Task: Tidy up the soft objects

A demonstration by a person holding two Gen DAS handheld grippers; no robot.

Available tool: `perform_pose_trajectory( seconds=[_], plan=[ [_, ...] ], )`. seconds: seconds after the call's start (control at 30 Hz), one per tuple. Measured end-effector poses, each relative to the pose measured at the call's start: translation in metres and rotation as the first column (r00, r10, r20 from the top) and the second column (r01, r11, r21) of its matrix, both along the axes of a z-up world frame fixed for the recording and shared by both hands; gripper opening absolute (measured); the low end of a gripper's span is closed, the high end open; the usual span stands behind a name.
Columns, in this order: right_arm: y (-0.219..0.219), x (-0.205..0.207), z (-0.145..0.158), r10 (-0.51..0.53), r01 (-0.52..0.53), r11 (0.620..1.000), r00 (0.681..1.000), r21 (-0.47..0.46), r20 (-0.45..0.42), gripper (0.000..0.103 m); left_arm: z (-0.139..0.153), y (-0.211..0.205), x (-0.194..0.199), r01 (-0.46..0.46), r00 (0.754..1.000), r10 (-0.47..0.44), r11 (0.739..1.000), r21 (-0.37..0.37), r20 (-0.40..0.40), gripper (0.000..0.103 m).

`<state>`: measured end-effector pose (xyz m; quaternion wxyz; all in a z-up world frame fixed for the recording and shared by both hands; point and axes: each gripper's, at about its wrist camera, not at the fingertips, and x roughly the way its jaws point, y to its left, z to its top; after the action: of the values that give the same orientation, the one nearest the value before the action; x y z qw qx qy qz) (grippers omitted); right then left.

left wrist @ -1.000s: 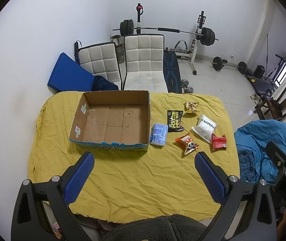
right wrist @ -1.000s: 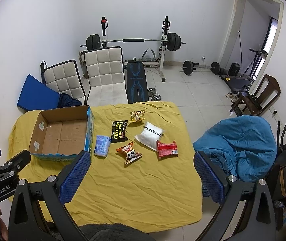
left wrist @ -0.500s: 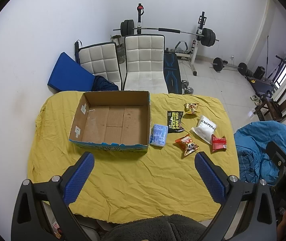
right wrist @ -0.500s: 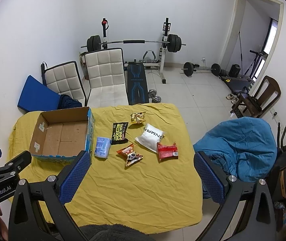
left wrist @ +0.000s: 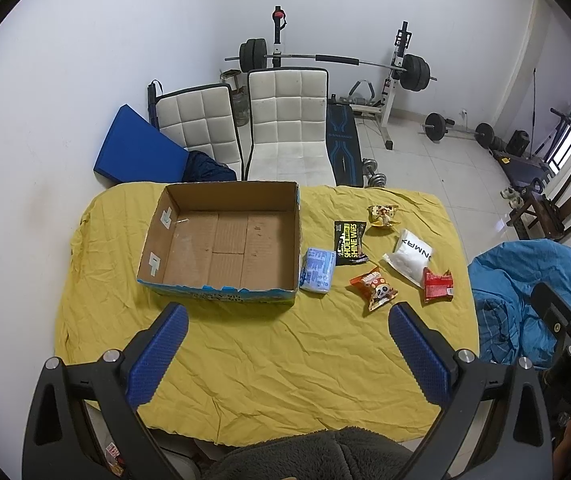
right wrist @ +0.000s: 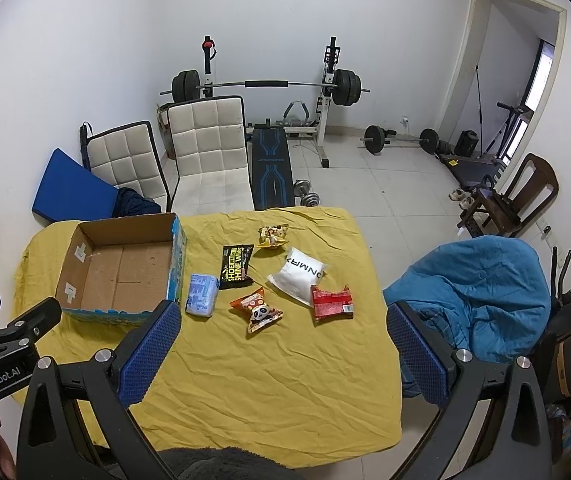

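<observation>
An empty open cardboard box (left wrist: 229, 240) (right wrist: 121, 268) sits on the yellow-covered table (left wrist: 269, 360) (right wrist: 269, 380). Right of it lie several soft packets: a light blue pack (left wrist: 317, 270) (right wrist: 202, 294), a black shoe-wipes pack (left wrist: 350, 242) (right wrist: 237, 266), a yellow snack bag (left wrist: 383, 215) (right wrist: 271, 236), a white pouch (left wrist: 409, 258) (right wrist: 299, 276), an orange panda bag (left wrist: 375, 288) (right wrist: 256, 310) and a red packet (left wrist: 438, 285) (right wrist: 331, 302). My left gripper (left wrist: 285, 354) and right gripper (right wrist: 281, 354) are both open and empty, held above the table's near part.
Two white chairs (left wrist: 285, 120) and a blue pad (left wrist: 137, 148) stand behind the table. A weight bench and barbell (right wrist: 269, 84) are at the back wall. A blue blanket heap (right wrist: 477, 292) lies right of the table. A wooden chair (right wrist: 513, 196) stands far right.
Both views have drifted slightly; the objects on the table have not moved and both grippers stay open.
</observation>
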<state>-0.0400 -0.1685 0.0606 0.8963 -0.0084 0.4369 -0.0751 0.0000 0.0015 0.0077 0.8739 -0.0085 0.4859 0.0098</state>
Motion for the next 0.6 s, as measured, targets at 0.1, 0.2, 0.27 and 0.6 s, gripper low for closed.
perform_pose_trajectory(
  seconds=[0.1, 0.2, 0.27, 0.6],
  plan=[
    [0.0005, 0.0003, -0.0005, -0.002, 0.002, 1.0, 1.0, -0.002, 0.001, 0.103, -0.0003, -0.0008, 0.0001, 0.001, 1.0, -0.001, 1.0, 0.001, -0.001, 0.103],
    [0.0, 0.0004, -0.0006, -0.002, 0.002, 1.0, 1.0, 0.0, 0.002, 0.103, -0.0015, -0.0002, 0.0019, 0.002, 1.0, -0.002, 1.0, 0.003, -0.004, 0.103],
    [-0.0005, 0.0005, -0.0012, -0.001, 0.001, 1.0, 1.0, 0.004, 0.001, 0.103, -0.0021, 0.0, 0.0028, 0.002, 1.0, -0.002, 1.0, 0.002, -0.005, 0.103],
    [-0.0029, 0.0047, -0.003, -0.001, 0.001, 1.0, 1.0, 0.0, 0.003, 0.103, -0.005, 0.0005, 0.0047, 0.0, 1.0, 0.0, 1.0, 0.002, -0.007, 0.103]
  ],
)
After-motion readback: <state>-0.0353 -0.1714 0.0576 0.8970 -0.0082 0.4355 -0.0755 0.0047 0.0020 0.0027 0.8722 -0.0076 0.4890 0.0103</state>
